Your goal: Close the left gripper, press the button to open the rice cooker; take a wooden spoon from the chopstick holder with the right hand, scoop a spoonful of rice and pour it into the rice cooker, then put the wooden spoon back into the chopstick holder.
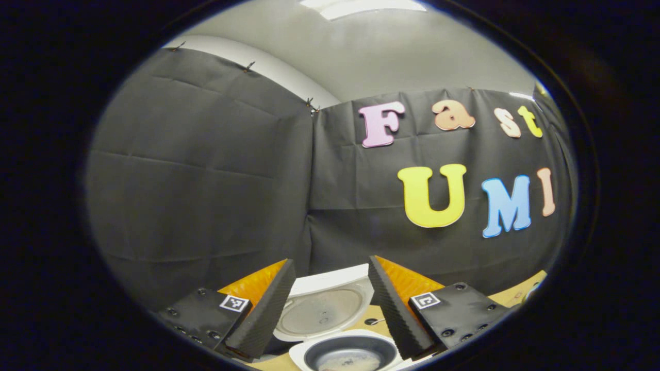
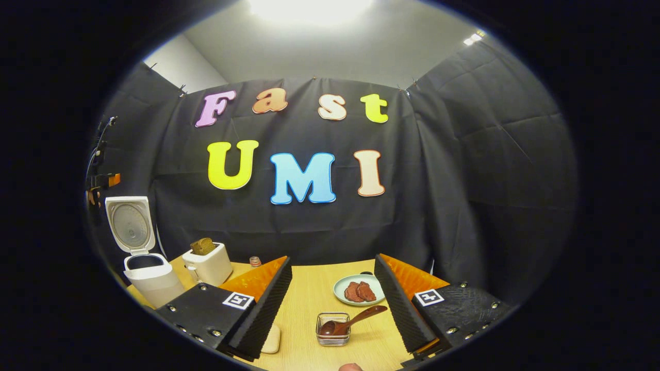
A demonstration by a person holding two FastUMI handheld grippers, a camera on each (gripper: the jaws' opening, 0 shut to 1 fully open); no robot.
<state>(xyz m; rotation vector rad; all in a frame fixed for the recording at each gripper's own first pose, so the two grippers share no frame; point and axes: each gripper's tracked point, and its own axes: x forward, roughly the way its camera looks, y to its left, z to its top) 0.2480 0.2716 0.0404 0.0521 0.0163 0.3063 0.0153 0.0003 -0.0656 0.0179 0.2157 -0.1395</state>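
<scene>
In the left gripper view my left gripper (image 1: 330,264) is open and hovers right above the white rice cooker (image 1: 301,355). Its lid (image 1: 325,306) stands raised, and the dark inner pot (image 1: 348,354) has a little rice at the bottom. In the right gripper view the rice cooker (image 2: 149,278) stands at the far left of the table with its lid (image 2: 130,225) up. My right gripper (image 2: 334,260) is open with nothing between its fingers. Ahead of it, a wooden spoon (image 2: 356,319) rests with its bowl in a small clear holder (image 2: 333,330), handle pointing up and right.
A white toaster (image 2: 210,265) with bread in it stands beside the cooker, with a small jar (image 2: 254,261) just right of it. A pale green plate (image 2: 341,289) with brown meat slices sits behind the holder. A beige block (image 2: 271,340) lies by my right gripper's left finger.
</scene>
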